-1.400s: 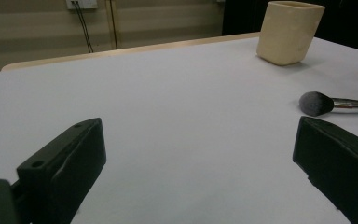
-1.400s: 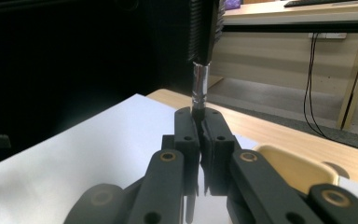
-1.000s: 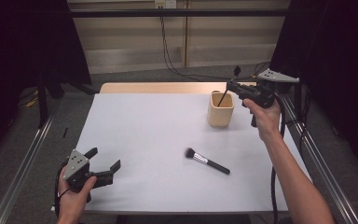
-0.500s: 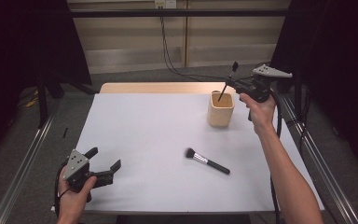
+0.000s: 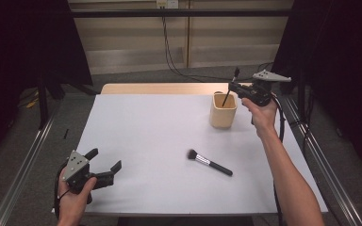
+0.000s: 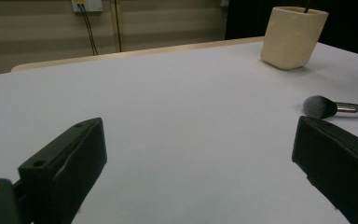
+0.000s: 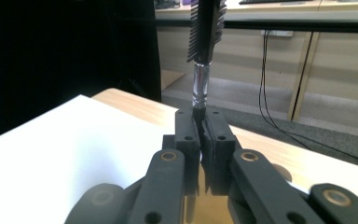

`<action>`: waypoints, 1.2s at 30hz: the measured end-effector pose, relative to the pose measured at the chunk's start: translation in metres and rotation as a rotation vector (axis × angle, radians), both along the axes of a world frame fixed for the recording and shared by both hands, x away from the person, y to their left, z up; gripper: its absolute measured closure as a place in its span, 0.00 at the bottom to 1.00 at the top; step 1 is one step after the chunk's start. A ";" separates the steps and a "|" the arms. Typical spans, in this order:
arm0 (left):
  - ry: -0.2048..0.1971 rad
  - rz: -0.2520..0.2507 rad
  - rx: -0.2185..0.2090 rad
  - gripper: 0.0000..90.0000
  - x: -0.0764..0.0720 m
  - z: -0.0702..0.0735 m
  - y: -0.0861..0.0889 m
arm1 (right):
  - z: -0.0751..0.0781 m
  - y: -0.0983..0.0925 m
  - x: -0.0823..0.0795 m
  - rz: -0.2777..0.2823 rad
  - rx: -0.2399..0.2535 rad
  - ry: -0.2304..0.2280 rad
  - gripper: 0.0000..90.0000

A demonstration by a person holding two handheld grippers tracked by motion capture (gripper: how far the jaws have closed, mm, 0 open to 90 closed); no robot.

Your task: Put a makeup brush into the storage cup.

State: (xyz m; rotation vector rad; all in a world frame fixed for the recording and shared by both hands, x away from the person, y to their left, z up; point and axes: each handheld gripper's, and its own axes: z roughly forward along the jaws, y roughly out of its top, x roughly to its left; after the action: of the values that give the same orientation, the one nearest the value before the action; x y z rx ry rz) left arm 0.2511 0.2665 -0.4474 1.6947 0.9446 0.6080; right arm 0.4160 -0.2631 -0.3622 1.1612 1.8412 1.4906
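My right gripper [image 5: 232, 87] is shut on a thin black comb-headed brush [image 5: 230, 87], held just above the beige cup [image 5: 223, 112] at the table's back right. The brush's handle slants down into the cup's mouth, and its bristled head [image 7: 206, 28] sticks up above the closed jaws in the right gripper view [image 7: 204, 120]. A black-handled makeup brush [image 5: 209, 162] with a dark fluffy head lies flat near mid-table. My left gripper [image 5: 105, 158] rests at the front left, open and with nothing in it. The left gripper view [image 6: 198, 135] looks between its jaws towards the cup [image 6: 292, 37] and the makeup brush [image 6: 335, 108].
A white sheet [image 5: 160, 141] covers the table, with a wooden strip [image 5: 160, 88] bare along the far edge. Metal rails [image 5: 311, 146] run along both sides. Cables [image 5: 169, 52] hang down the back wall onto the floor.
My right hand has shifted a little left and down with the comb brush, which stays slanted into the cup. The left gripper and the makeup brush have not moved.
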 end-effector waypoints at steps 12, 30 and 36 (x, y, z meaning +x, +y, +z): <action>0.002 -0.002 0.017 0.03 0.001 -0.001 0.000 | -0.018 0.000 0.000 0.000 -0.024 0.027 0.96; -0.007 -0.012 0.034 0.03 0.002 -0.001 -0.002 | -0.041 0.000 0.001 -0.001 -0.033 0.082 0.96; -0.008 -0.005 0.043 0.03 0.002 -0.001 -0.001 | -0.045 0.000 0.002 0.000 -0.023 0.099 0.96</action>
State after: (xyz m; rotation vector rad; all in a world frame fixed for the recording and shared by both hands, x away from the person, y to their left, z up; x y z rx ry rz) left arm 0.2535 0.2655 -0.4486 1.7311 0.9271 0.6355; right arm 0.4178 -0.2631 -0.4073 1.2441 1.9187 1.4317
